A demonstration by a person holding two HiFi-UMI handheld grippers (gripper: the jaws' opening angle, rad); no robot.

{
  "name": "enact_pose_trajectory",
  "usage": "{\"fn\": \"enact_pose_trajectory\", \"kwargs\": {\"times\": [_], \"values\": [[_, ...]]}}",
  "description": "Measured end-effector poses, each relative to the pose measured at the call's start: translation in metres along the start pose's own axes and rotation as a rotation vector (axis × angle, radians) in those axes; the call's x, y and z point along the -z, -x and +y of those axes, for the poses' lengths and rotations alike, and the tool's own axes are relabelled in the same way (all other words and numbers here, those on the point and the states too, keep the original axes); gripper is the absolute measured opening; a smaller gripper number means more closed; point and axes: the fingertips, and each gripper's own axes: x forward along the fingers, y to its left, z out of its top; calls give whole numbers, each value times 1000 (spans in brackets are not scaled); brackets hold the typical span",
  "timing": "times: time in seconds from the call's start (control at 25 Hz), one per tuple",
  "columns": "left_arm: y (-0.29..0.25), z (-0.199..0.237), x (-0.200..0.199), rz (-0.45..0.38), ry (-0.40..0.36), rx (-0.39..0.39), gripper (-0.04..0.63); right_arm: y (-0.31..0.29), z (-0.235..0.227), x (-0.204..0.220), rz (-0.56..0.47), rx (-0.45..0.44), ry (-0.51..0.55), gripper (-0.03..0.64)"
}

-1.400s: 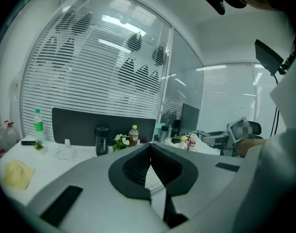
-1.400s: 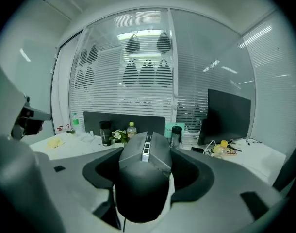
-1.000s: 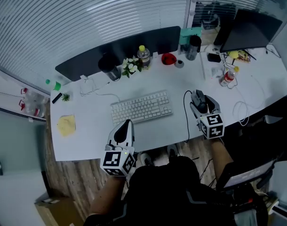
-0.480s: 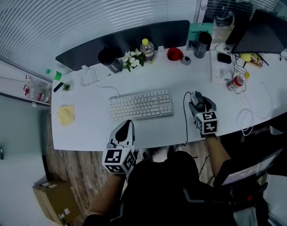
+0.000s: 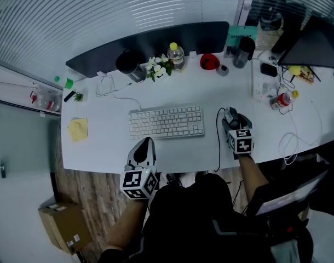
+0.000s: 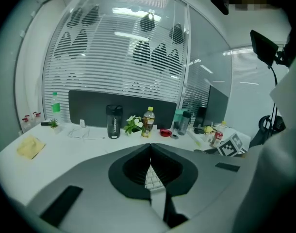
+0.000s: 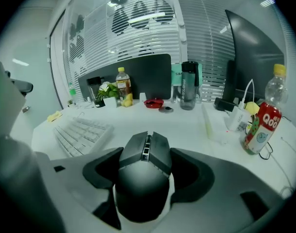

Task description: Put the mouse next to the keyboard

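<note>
A white keyboard (image 5: 166, 122) lies in the middle of the white desk (image 5: 107, 147). Just right of it sits a black mouse (image 5: 230, 118), its cable (image 5: 218, 138) running off the front edge. My right gripper (image 5: 231, 119) is shut on the mouse, whose body (image 7: 143, 174) fills the space between the jaws. The keyboard (image 7: 82, 130) shows to the left in the right gripper view. My left gripper (image 5: 144, 148) hovers at the desk's front edge below the keyboard. It is shut and empty, with the jaw tips meeting (image 6: 149, 148).
Along the back stand a black monitor (image 5: 150, 43), a dark tumbler (image 5: 127, 64), flowers (image 5: 157, 67), a yellow-capped bottle (image 5: 176, 53) and a red bowl (image 5: 209, 62). A yellow cloth (image 5: 78, 129) lies far left. A red-labelled bottle (image 5: 281, 100) and cables sit right.
The head view has shifted a little. Both grippers keep their places relative to the keyboard, and the mouse stays between the right jaws.
</note>
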Motion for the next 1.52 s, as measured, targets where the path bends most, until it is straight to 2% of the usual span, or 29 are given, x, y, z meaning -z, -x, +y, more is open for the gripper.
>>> {"fn": "enact_pose_trajectory", "kwargs": {"times": [0.72,1.16,1.4,1.52], "values": [[2,19,2,14,18,-59,28,-32,-1,19,69,22,-4,301],[6,29,6,24,24,-67,28,-35,1,21,80,58,59,301],[10,33,4,12,26,-62,28,-36,0,24,74,38,21,304],[14,27,0,6,51,-9,28,-36,-1,24,71,37,20,307]]}}
